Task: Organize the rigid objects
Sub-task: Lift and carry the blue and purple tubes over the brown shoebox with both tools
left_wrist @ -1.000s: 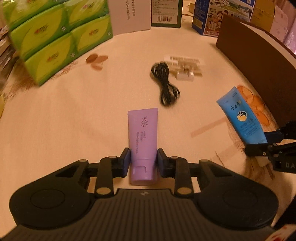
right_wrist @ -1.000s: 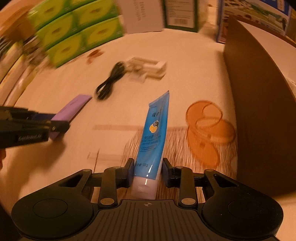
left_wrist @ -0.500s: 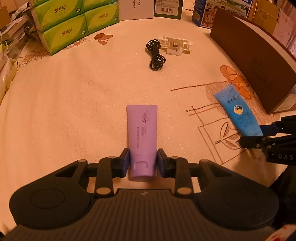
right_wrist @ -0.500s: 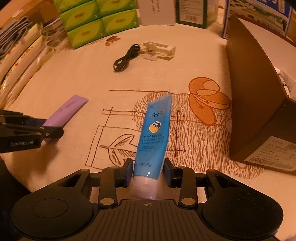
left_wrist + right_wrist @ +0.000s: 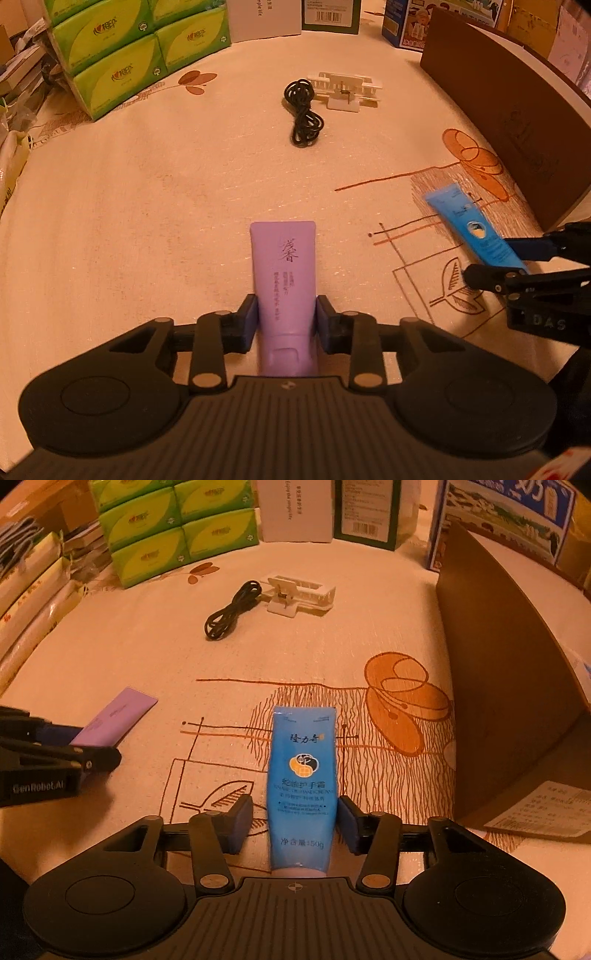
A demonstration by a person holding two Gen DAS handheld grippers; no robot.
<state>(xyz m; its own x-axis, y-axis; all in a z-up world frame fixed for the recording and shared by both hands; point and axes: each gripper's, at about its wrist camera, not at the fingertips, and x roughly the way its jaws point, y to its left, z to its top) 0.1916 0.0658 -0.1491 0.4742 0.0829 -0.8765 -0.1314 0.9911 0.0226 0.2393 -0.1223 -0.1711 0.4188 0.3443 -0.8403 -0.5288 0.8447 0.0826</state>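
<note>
A purple tube lies lengthwise in my left gripper, cap toward the camera. The jaws are closing and both pads press its sides. In the right wrist view a blue hand-cream tube lies straight between the jaws of my right gripper. Those jaws are closing too, but the left pad stands a little off the tube. From the left wrist view the right gripper appears at the right edge with the blue tube between its fingers. The left gripper and purple tube show at the left of the right view.
On the patterned tablecloth farther back lie a coiled black cable and a white plastic clip. Green tissue packs stand at the back left. A brown cardboard box stands at the right. More boxes line the back edge.
The blue tube was tilted and pinched in the right jaws; now it lies straight and the pads have spread slightly off it. The left grip on the purple tube is unchanged.
</note>
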